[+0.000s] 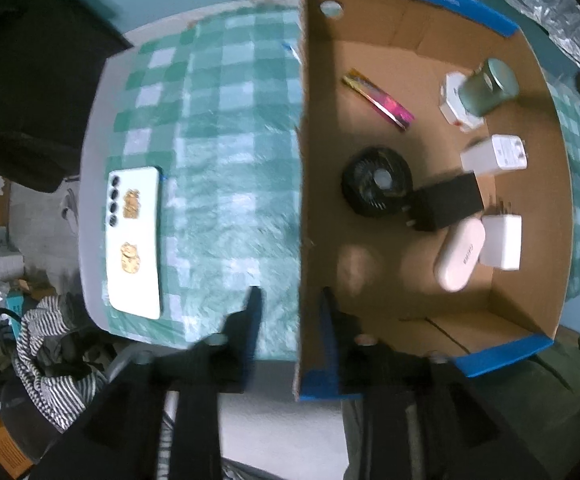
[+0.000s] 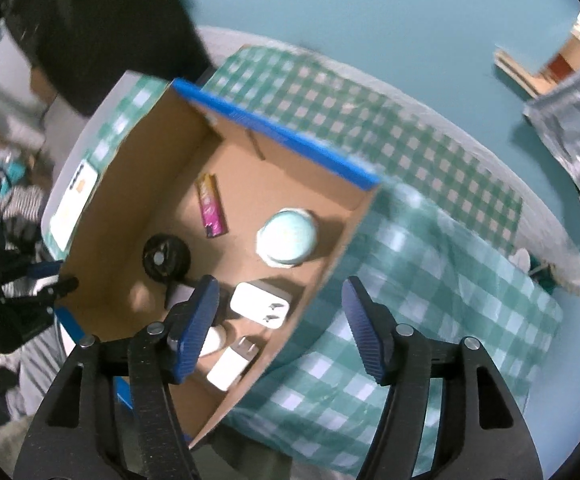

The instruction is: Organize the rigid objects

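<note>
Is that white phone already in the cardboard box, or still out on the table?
Still out. The white phone lies flat, camera side up, on the checked tablecloth, outside the cardboard box.

Both wrist views down onto box [image 1: 430, 60]

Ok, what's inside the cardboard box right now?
Inside the cardboard box: a black fan, a black adapter, two white chargers, a white case, a pink packet and a round tin on a white box. That box is mostly hidden.
</note>
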{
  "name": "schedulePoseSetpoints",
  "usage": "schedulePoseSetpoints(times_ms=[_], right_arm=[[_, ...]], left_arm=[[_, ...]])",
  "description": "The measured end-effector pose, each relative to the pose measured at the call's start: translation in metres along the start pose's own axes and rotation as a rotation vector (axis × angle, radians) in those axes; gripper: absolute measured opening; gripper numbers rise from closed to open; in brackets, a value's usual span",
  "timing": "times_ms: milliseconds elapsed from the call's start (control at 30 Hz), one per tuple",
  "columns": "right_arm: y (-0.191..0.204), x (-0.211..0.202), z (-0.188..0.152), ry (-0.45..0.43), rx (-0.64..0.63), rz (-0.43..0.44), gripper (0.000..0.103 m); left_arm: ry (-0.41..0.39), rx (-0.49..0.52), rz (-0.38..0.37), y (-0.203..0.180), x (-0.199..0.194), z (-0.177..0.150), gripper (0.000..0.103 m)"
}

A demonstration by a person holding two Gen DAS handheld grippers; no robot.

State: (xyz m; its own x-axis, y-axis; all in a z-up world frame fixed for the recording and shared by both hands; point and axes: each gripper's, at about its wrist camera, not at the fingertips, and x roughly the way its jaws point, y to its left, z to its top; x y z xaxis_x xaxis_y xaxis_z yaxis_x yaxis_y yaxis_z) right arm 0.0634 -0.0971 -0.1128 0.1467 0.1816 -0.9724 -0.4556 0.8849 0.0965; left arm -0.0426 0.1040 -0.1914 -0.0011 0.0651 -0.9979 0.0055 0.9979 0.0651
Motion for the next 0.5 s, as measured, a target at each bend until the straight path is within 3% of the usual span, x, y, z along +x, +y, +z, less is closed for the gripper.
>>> schedulePoseSetpoints(times_ms=[133, 267, 367, 500], right_arm=[[-0.010, -0.022, -0.006, -0.043, 0.049, -0.030, 0.070], [-0.020, -0.045, -0.015, -0.099, 0.108, -0.050, 0.071], [-0.027, -0.058, -0.020, -0.136, 0.141, -0.076, 0.071], [-0.039, -0.072, -0.028, -0.163, 0.184, -0.114, 0.071]], left_arm=[[-0.029, -0.007, 0.008, 0.002, -0.010, 0.006, 0.043], [-0.072, -0.015, 0.028, 0.003, -0.025, 0.013, 0.054], [-0.117, -0.015, 0.032, 0.001, -0.042, 0.019, 0.070], [-0.178, 0.024, 0.047, -0.010, -0.067, 0.028, 0.079]])
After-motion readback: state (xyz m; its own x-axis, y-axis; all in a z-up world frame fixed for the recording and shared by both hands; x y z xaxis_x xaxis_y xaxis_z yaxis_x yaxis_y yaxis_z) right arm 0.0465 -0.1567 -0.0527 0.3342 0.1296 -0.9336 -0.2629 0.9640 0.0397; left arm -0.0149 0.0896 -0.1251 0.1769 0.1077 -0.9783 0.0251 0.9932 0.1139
